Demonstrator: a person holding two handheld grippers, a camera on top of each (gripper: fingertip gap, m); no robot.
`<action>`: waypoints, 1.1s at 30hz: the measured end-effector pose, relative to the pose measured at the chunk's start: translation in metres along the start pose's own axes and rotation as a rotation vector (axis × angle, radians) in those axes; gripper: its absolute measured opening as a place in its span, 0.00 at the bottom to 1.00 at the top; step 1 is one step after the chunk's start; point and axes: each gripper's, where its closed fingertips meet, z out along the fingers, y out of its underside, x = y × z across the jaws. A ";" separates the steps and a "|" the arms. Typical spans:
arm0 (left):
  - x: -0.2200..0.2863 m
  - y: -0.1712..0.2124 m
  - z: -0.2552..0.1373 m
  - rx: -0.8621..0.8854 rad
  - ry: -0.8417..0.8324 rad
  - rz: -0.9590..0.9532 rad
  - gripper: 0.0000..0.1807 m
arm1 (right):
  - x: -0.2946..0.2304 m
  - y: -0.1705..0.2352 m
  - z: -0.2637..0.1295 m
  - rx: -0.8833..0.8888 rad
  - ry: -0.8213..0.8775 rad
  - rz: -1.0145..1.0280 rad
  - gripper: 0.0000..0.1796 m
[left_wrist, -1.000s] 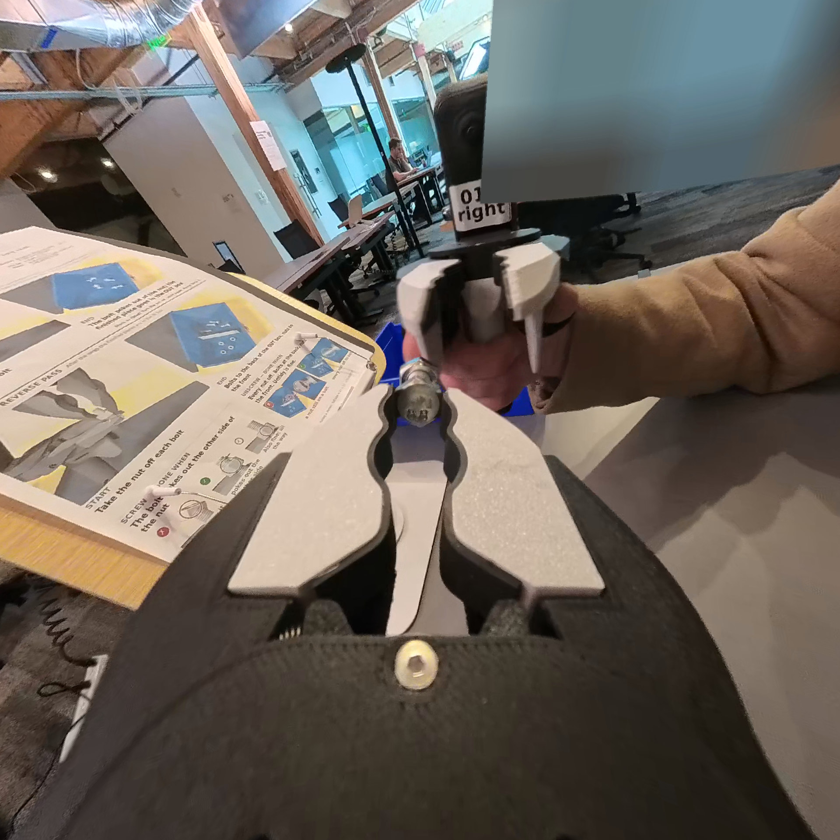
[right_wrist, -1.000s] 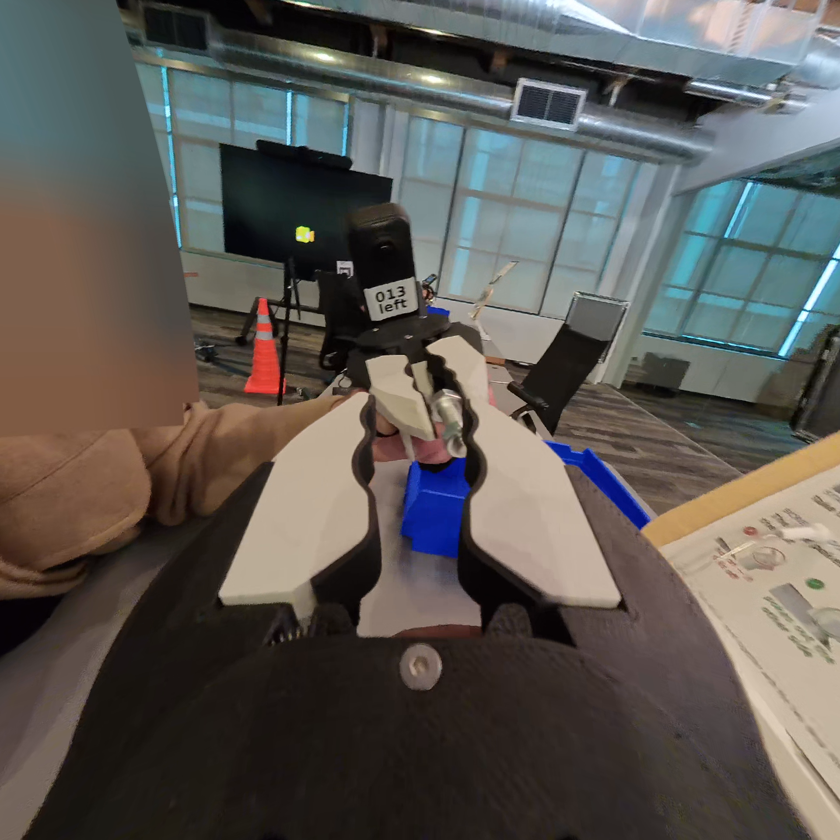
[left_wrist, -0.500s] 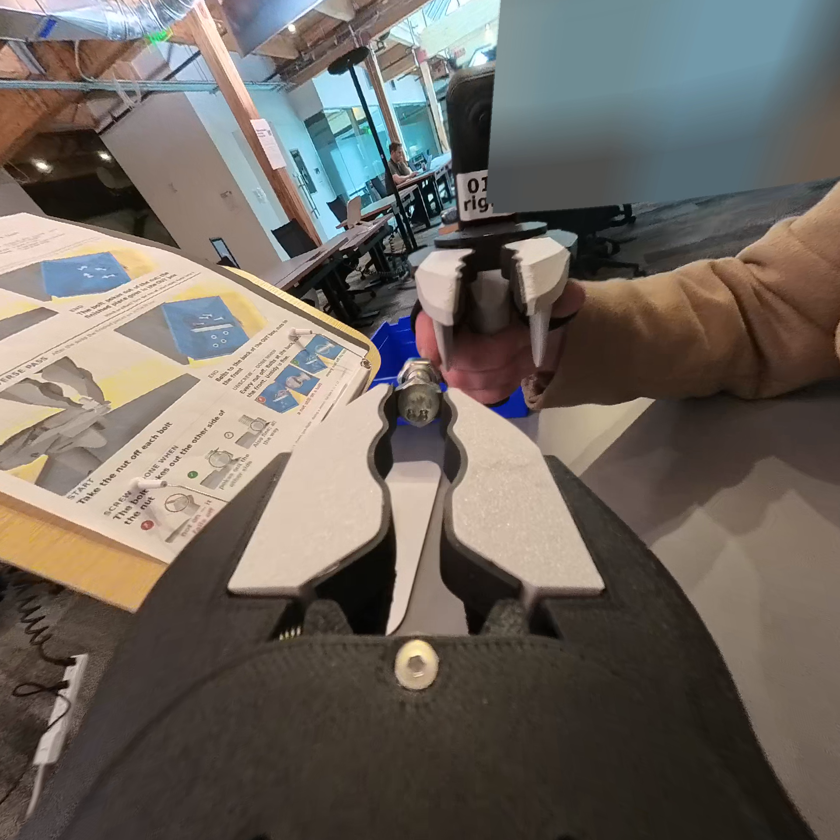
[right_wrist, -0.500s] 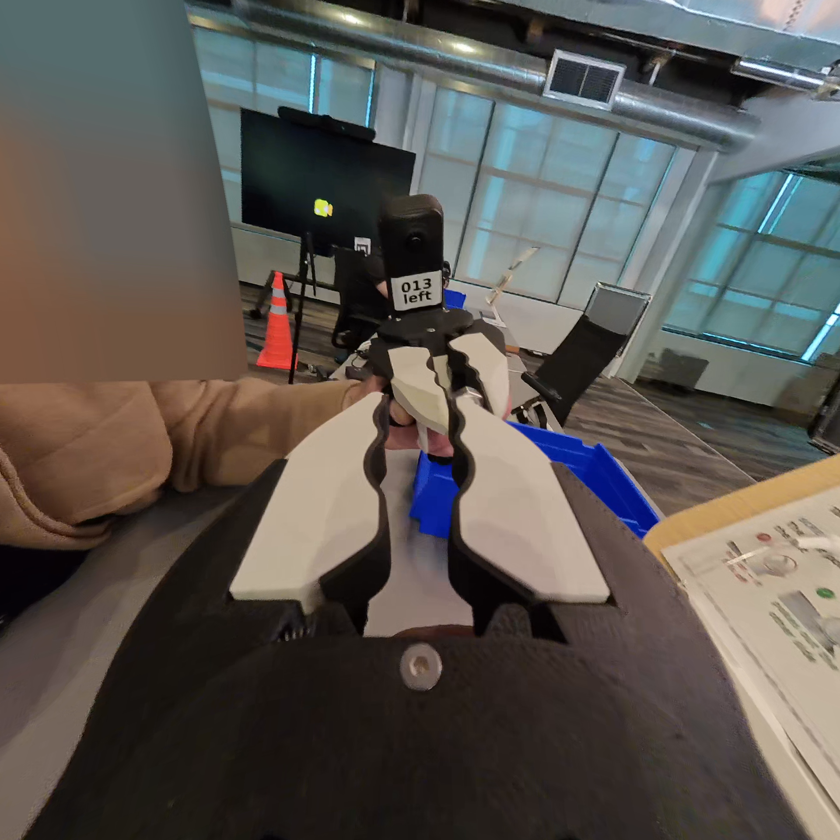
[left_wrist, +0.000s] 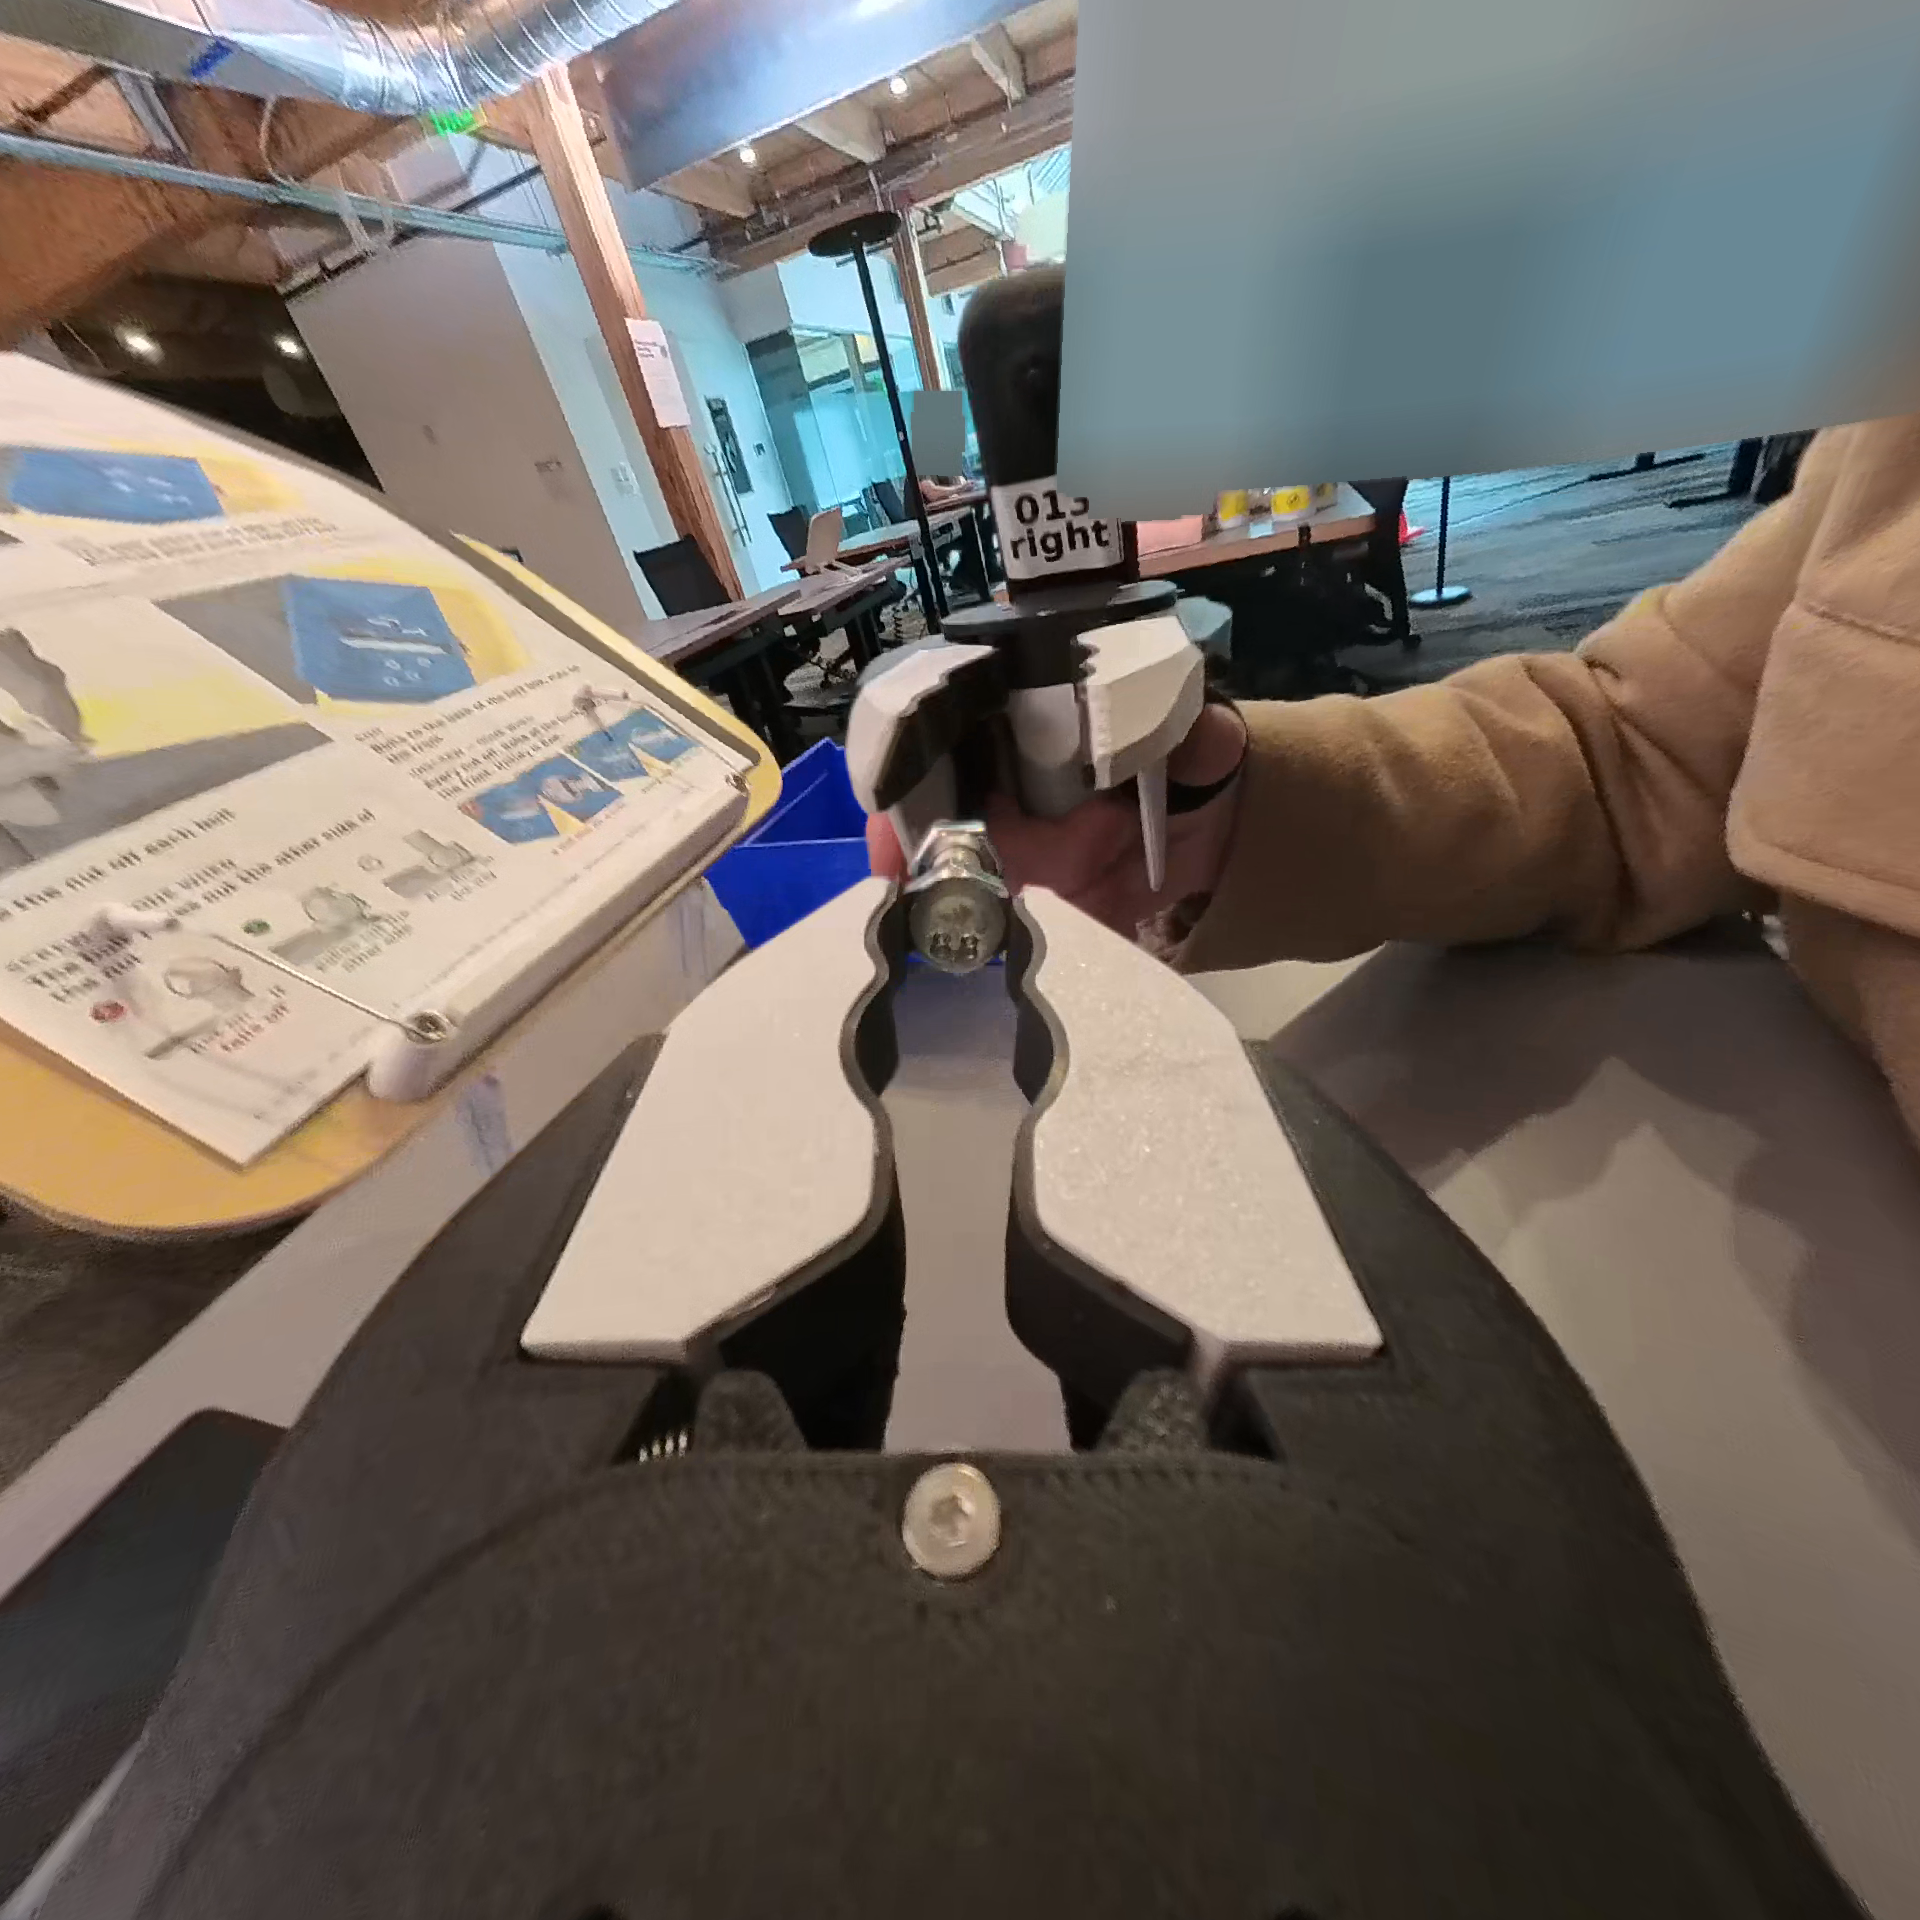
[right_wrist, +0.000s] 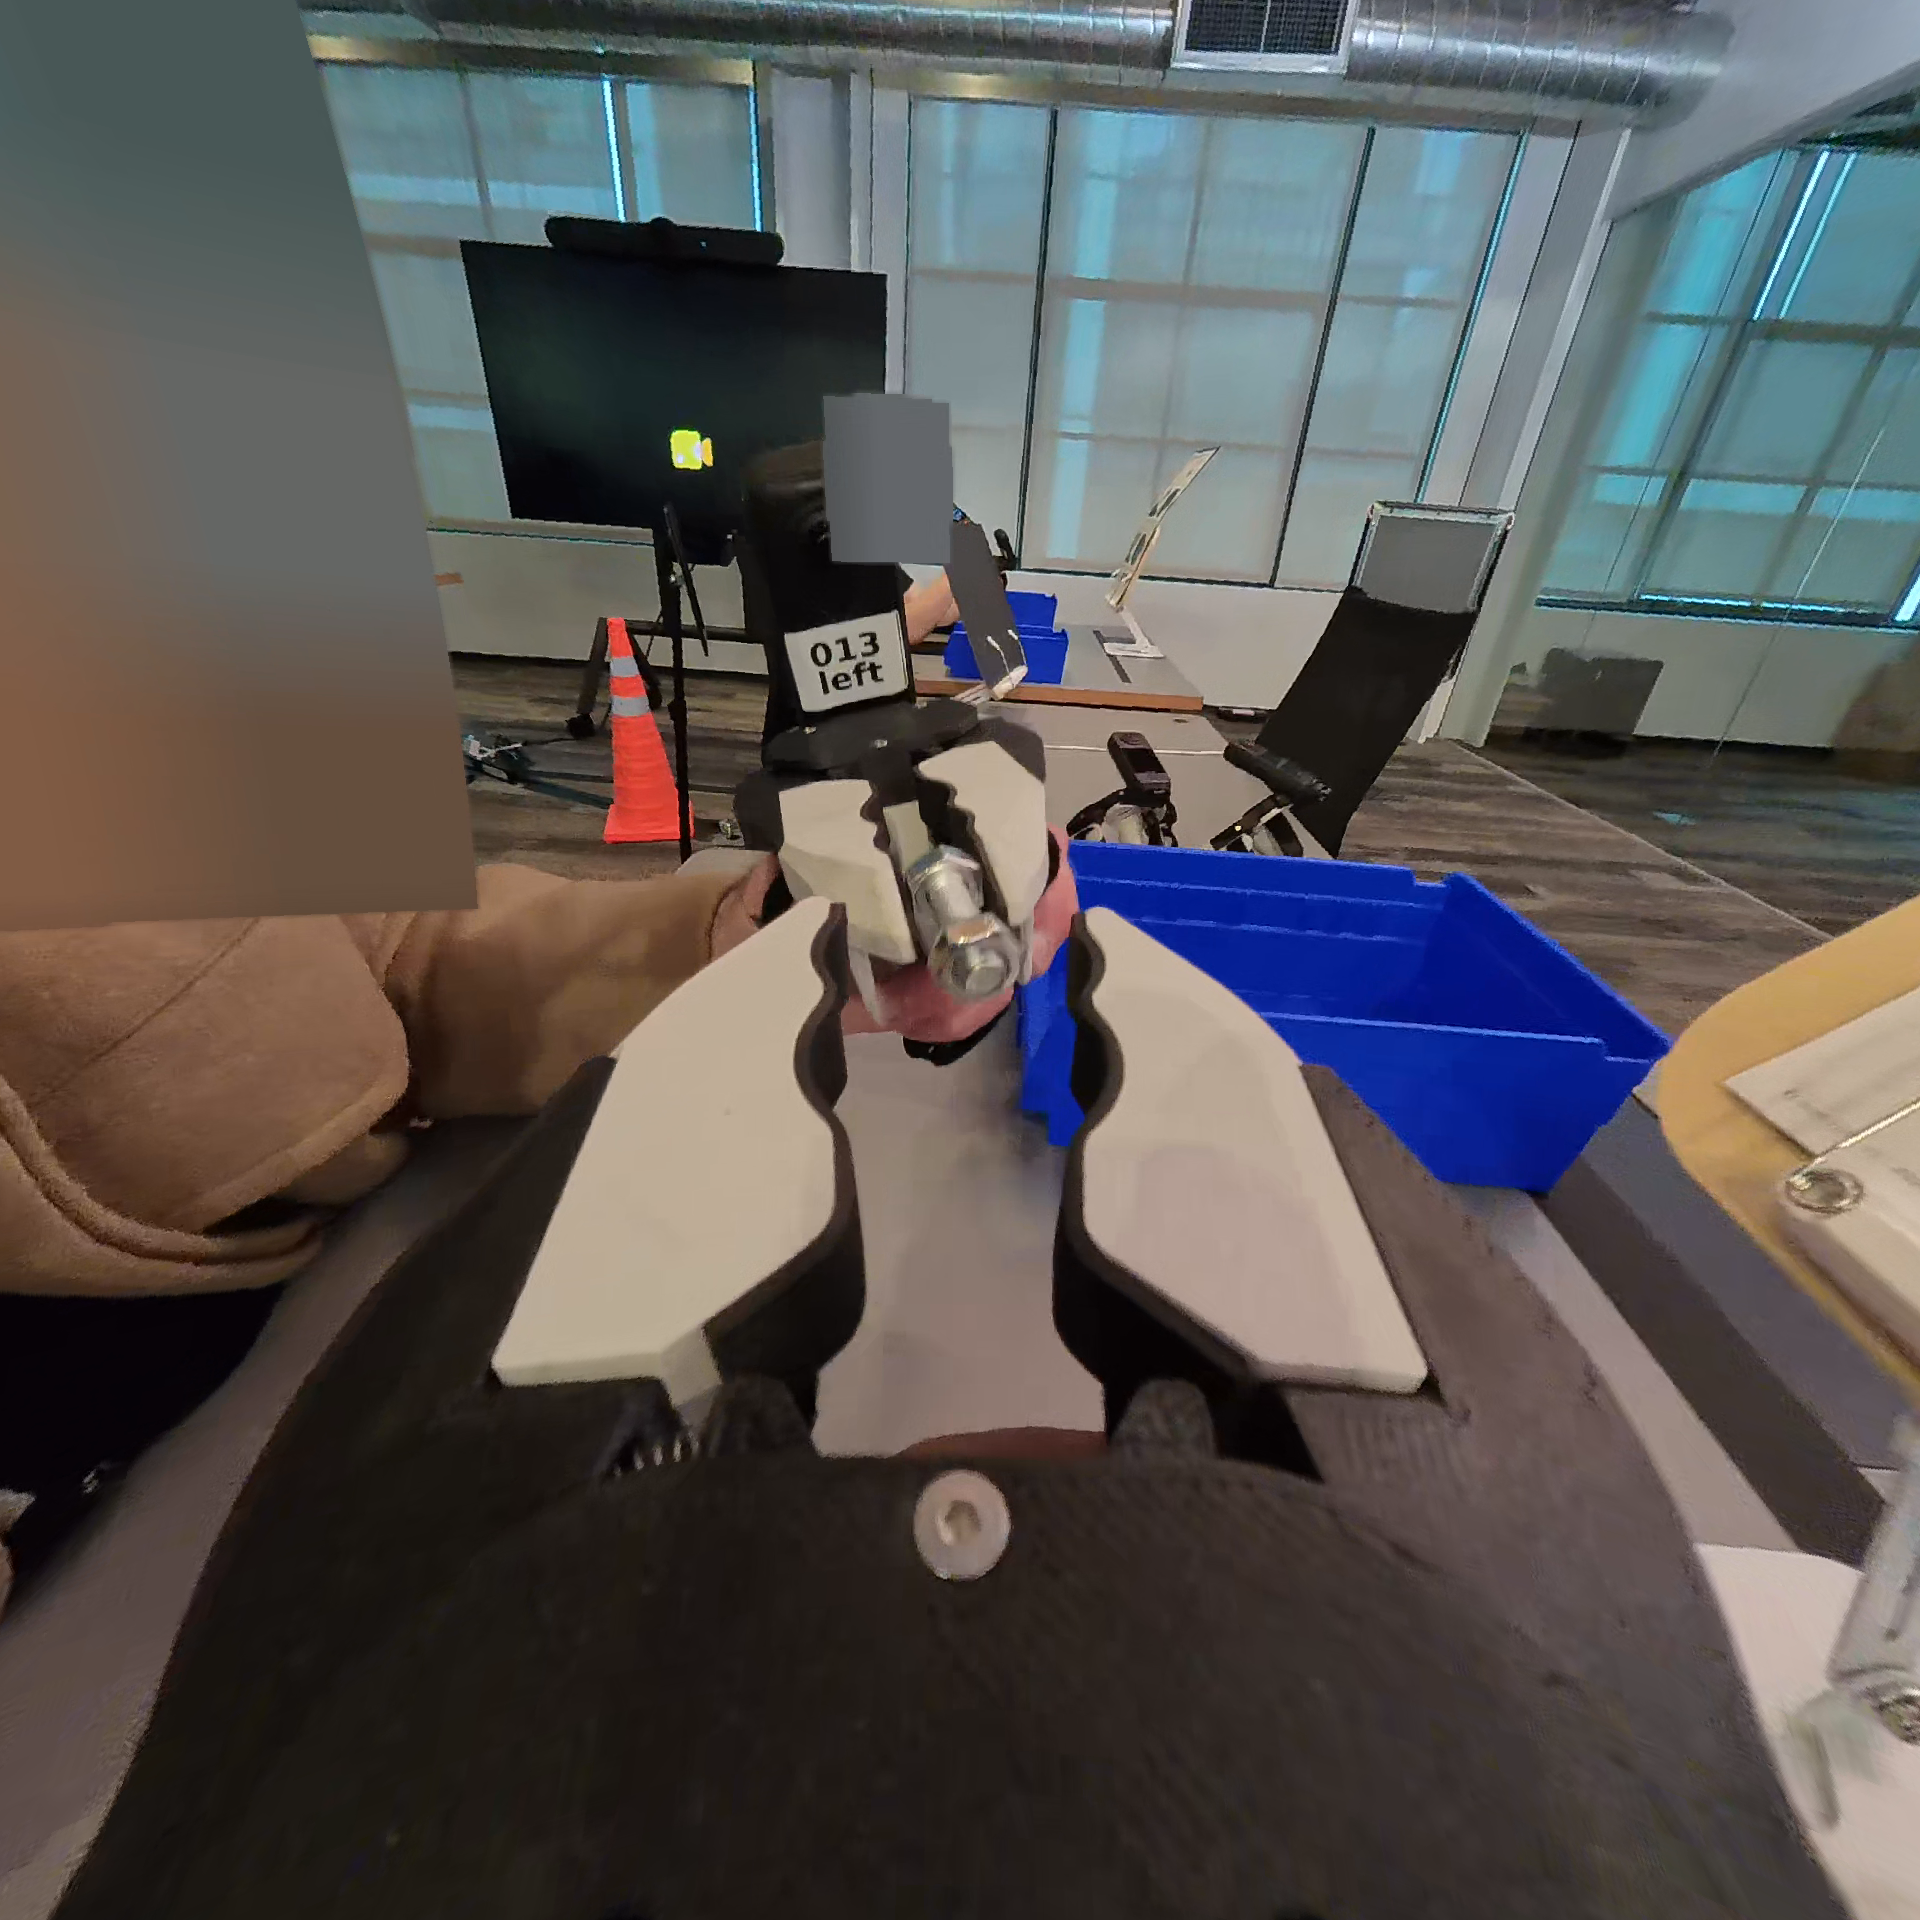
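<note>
My left gripper (left_wrist: 951, 909) is shut on the head of a silver bolt (left_wrist: 954, 930) and holds it in the air above the grey table. A hex nut (left_wrist: 961, 844) sits on the bolt's shaft, pointing away from me. My right gripper (right_wrist: 954, 935) faces the left one and is open. The bolt's nut end (right_wrist: 977, 956) lies between its fingertips without touching either finger (right_wrist: 727, 1143). The right gripper also shows in the left wrist view (left_wrist: 1023, 831), just behind the nut. The left gripper shows in the right wrist view (right_wrist: 951, 904), clamped on the bolt.
A blue bin (right_wrist: 1351, 997) stands on the grey table (left_wrist: 1558, 1247) just behind the grippers. An instruction sheet on a tilted wooden board (left_wrist: 312, 831) is to the left. A person's tan sleeve (left_wrist: 1507, 779) reaches in from the right. An orange cone (right_wrist: 639, 748) stands on the floor. Only a small space, under 4 cm, lies between the two pairs of fingers.
My right gripper has opened wider and come back around the bolt's nut end. My left gripper has kept its hold on the bolt and shifted slightly.
</note>
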 end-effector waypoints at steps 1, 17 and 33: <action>0.003 0.004 0.000 0.005 0.009 -0.016 0.09 | -0.001 0.003 0.002 0.002 0.002 0.011 0.22; 0.006 0.024 0.000 -0.021 0.017 -0.052 0.10 | -0.010 0.030 0.014 -0.072 -0.053 0.042 0.22; 0.003 0.024 -0.001 -0.005 0.015 -0.077 0.10 | -0.005 0.035 0.011 -0.086 -0.038 0.041 0.22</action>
